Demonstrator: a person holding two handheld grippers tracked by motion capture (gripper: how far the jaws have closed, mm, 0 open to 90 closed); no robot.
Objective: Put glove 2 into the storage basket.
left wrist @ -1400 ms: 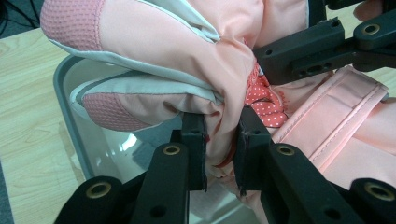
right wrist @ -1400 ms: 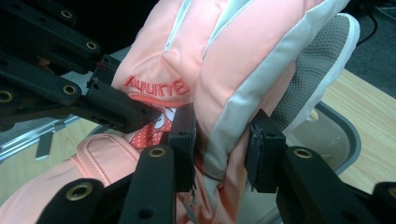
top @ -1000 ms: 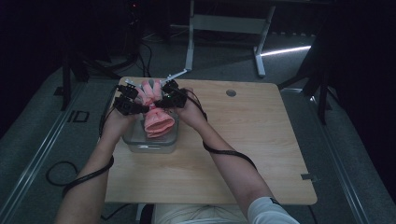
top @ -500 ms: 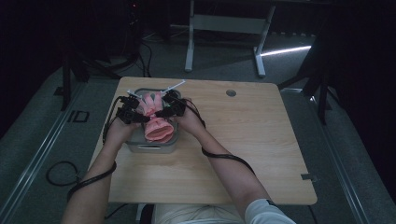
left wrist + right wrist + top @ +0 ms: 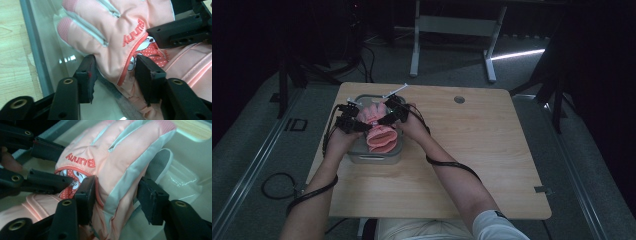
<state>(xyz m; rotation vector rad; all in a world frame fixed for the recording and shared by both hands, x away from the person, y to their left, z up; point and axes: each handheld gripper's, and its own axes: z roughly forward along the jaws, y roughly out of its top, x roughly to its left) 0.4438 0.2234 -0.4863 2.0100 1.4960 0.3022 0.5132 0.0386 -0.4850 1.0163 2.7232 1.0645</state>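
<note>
From where I stand, a person leans over a pale wooden table (image 5: pixel 492 150) with rounded corners, both forearms reaching in toward a clear, grey-rimmed rectangular plastic container (image 5: pixel 362 156) that sits near the table's left side. Inside it lies a padded salmon-pink winter glove (image 5: pixel 381 135) with pale grey seams, the word "Bunny" stitched in red on its back and a red polka-dot cartoon patch beside that; its fingers point toward the container's far end and its wide cuff opens toward the person. The left gripper (image 5: pixel 115 72), black and two-jawed, straddles one edge of the glove's palm section: the fabric sits between the jaws, which have just been opening, and the left jaw now shows a sliver of gap from the cloth, so the hold looks loosened rather than clamped. The right gripper (image 5: pixel 116 195) straddles the opposite edge, along the grey side panel, its jaws also having just been spreading, the right jaw standing clear of the glove. Each gripper shows in the other's view, just beside the cartoon patch. The glove rests down in the container, its lower fingers lying against the transparent floor.
</note>
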